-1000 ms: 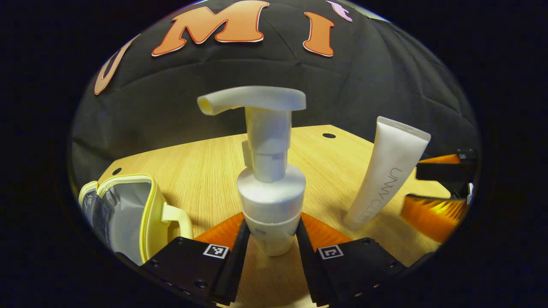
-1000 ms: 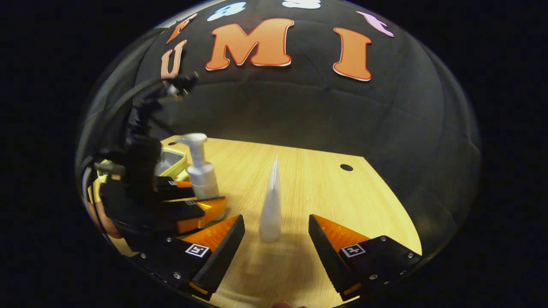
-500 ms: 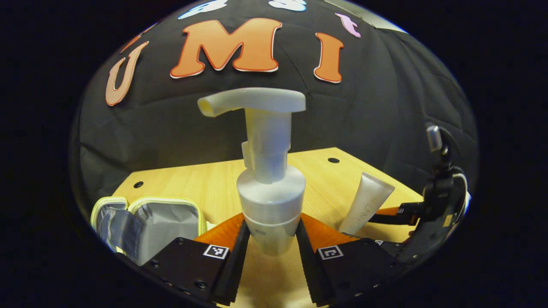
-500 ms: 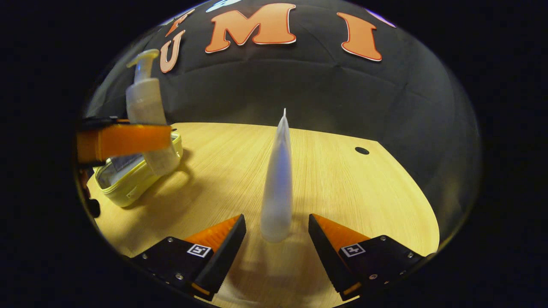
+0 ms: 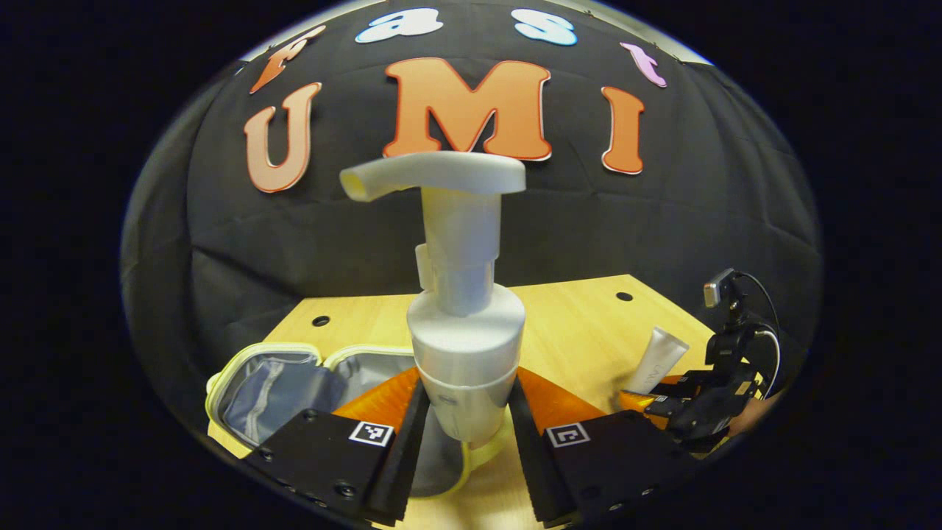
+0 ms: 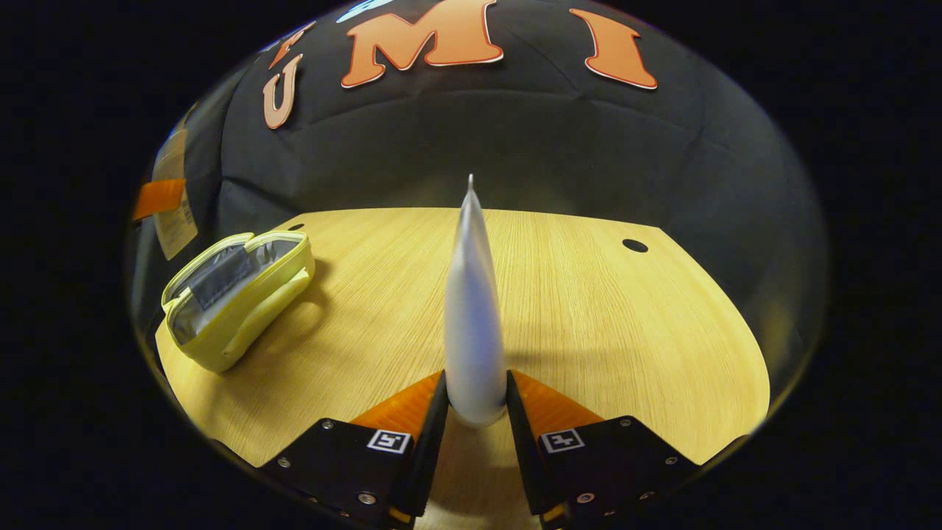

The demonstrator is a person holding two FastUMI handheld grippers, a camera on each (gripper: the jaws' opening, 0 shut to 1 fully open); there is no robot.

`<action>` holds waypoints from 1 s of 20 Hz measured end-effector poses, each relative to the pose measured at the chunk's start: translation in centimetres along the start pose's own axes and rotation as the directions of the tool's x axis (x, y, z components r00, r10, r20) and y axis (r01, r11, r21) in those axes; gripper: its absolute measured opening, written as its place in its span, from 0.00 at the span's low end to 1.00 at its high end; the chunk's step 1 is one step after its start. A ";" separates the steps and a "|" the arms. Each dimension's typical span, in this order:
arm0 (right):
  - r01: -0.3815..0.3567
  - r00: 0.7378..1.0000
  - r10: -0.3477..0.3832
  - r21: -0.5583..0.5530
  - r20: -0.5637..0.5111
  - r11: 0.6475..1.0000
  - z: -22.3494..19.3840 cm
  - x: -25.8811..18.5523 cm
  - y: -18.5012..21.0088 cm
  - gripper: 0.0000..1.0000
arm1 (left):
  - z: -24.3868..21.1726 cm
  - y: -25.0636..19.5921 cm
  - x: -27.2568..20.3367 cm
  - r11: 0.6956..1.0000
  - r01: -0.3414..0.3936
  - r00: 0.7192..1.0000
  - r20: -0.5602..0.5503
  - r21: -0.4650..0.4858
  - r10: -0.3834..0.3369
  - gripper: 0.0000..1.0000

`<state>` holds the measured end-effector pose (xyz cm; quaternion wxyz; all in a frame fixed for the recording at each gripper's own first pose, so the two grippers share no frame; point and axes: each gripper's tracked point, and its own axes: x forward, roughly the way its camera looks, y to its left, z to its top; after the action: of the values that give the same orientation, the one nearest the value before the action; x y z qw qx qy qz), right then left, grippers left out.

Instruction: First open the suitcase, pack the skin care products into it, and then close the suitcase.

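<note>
Since a moment ago the right gripper (image 6: 475,412) has closed, both fingers now pinching the tube (image 6: 472,309) upright. Left gripper (image 5: 464,419) clamps the pump bottle (image 5: 462,324) above the open suitcase (image 5: 280,383), which lies just below its fingers

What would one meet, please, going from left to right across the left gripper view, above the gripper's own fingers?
Open suitcase → pump bottle clamped in the left gripper → tube → right gripper, closed on the tube's foot, on the wooden table.
</note>
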<state>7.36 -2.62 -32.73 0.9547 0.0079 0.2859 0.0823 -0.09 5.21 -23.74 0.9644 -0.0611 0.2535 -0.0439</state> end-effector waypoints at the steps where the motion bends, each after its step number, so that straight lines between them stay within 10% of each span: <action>1: -0.008 1.000 0.008 -0.010 0.001 1.000 0.3 -0.5 0.5 0.49 | -0.3 1.0 -0.4 1.000 -0.016 1.000 -0.014 -0.010 0.016 0.61; 20: -0.094 0.985 0.101 -0.056 0.141 0.994 12.7 -10.0 14.1 0.46 | 0.9 13.9 -2.7 0.997 0.074 0.996 -0.039 -0.005 -0.074 0.61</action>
<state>3.92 10.05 -15.75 0.9676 0.0042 0.2134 0.1351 -1.20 19.34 -23.60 0.9569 -0.0713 0.2699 -0.0804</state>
